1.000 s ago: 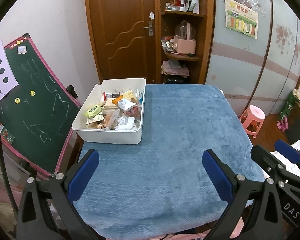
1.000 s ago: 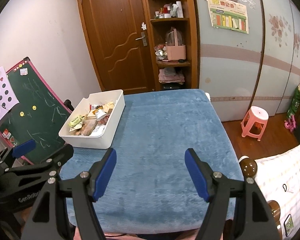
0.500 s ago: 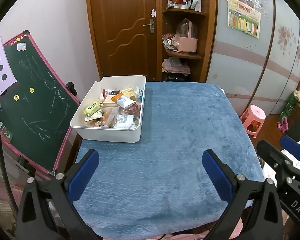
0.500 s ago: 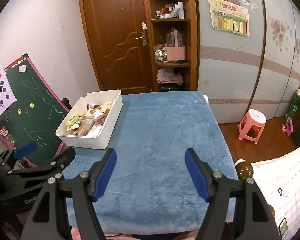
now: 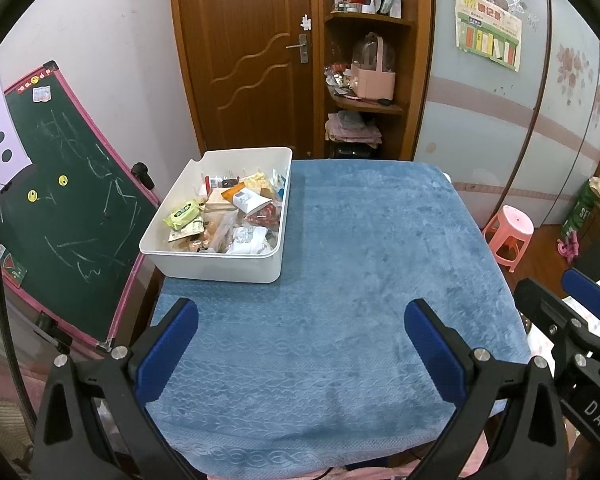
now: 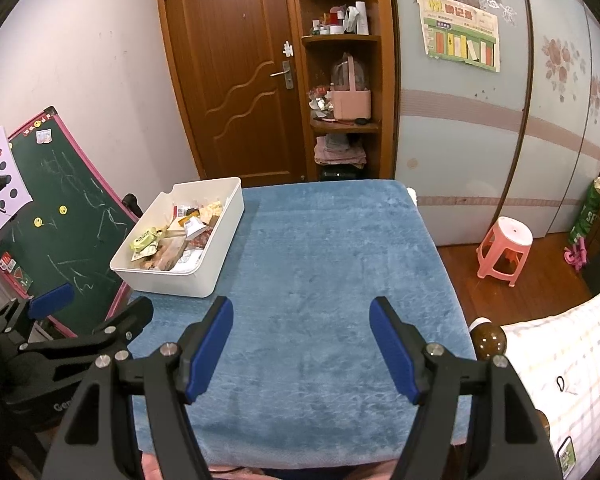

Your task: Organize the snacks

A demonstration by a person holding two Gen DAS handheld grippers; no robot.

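Both wide open, empty: left gripper (image 5: pixel 300 344) and right gripper (image 6: pixel 301 344) hung over the near edge of the blue table (image 5: pixel 372 264), lower frame. Mid cloth bare. Snacks (image 5: pixel 228 216) sat in white bin (image 5: pixel 220 266) at the table's left edge, upper left; chalkboard (image 5: pixel 60 200) just beyond.

A home bedroom: wooden door (image 5: pixel 244 56), wardrobe (image 5: pixel 500 120) with sliding doors, child's chalkboard (image 5: pixel 60 200), pink stool (image 5: pixel 508 236).

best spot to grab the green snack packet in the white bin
Grip the green packet across its narrow width, coming straight down from above. It lies flat on top of the pile near the white bin's left wall, so side approaches are blocked; the open left gripper is nearer.
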